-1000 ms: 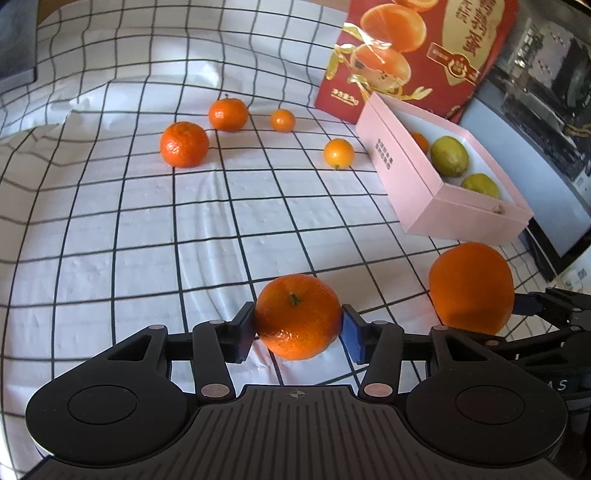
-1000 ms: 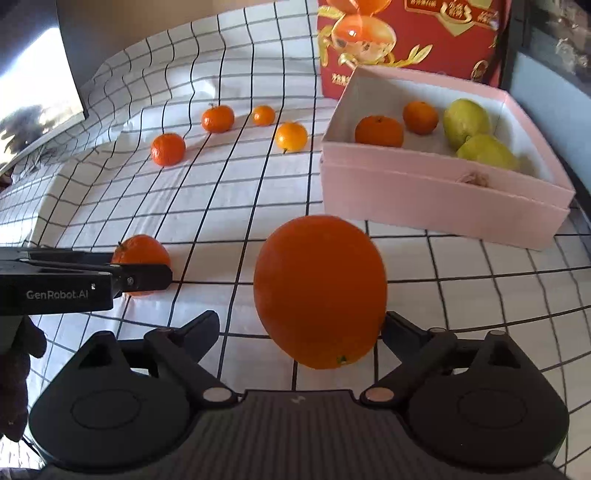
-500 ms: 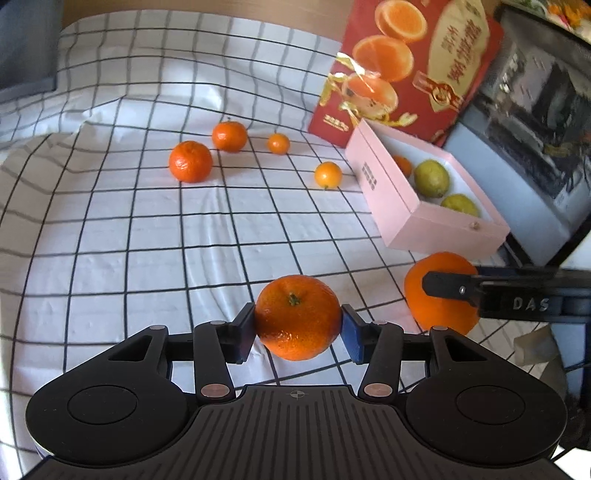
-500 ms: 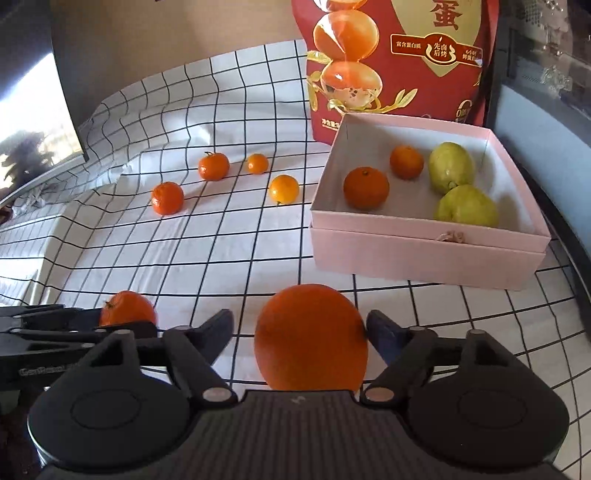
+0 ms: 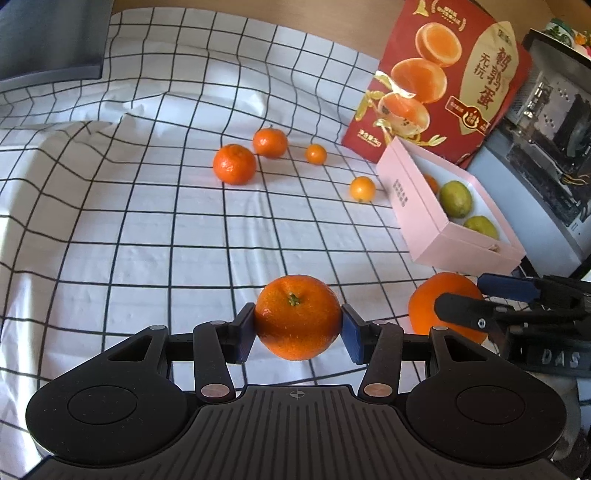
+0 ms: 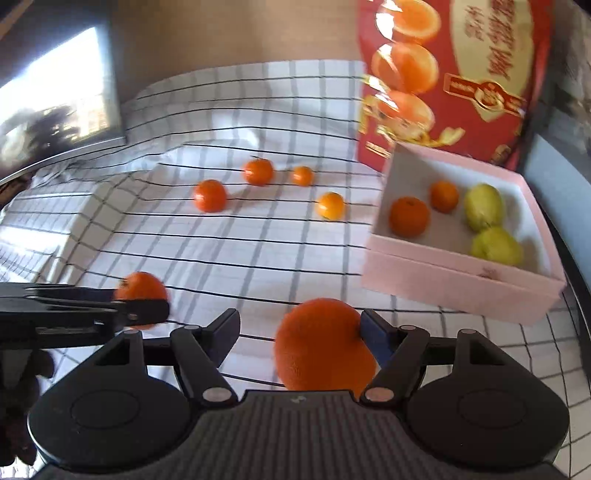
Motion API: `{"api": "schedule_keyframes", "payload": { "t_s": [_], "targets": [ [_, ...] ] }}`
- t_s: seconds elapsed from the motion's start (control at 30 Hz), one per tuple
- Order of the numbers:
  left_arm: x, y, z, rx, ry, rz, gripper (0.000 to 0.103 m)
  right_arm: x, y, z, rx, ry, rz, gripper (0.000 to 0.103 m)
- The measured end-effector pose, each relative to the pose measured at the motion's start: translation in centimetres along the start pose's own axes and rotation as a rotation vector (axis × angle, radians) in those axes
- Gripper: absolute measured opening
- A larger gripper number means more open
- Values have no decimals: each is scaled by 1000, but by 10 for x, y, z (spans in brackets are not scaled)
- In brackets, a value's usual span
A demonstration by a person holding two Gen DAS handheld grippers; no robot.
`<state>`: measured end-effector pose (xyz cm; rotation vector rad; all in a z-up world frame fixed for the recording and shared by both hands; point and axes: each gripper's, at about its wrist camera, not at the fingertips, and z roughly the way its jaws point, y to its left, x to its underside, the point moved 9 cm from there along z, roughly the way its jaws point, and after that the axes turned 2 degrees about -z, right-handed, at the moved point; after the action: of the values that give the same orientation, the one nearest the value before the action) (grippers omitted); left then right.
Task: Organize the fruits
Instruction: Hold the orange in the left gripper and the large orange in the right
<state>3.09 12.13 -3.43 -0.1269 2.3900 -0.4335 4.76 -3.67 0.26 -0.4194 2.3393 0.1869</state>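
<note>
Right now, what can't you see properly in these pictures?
Left wrist view: the pink box wall hides most of one small orange inside.
Right wrist view: the red package print is blurred, unreadable.
Left wrist view: shelf items, top right, too small and edge-cut.

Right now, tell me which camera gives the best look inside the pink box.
The right wrist view. It looks over the near wall of the pink box and shows two orange fruits and two green ones inside, though blurred. The left wrist view sees the box side-on, its wall hiding most of the orange fruit.
</note>
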Motion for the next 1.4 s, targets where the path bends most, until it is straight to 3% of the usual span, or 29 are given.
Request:
{"api": "schedule_keyframes", "payload": {
  "t_s": [0.23,0.47,0.77,0.97,1.4],
  "targets": [
    [-10,8,-5,-40,-16,1,53,0,22,-2,13,-34,-102,73],
    [-3,4,6,-15,24,4,53,12,14,4,140,-31,-210,73],
    [3,-12,13,27,68,51,53,22,-22,31,242,32,-153,81],
    [13,-23,16,55,103,82,53,33,-40,45,216,93,-88,72],
    [25,-30,20,69,145,111,53,30,-36,49,199,81,-97,72]
  ]
}}
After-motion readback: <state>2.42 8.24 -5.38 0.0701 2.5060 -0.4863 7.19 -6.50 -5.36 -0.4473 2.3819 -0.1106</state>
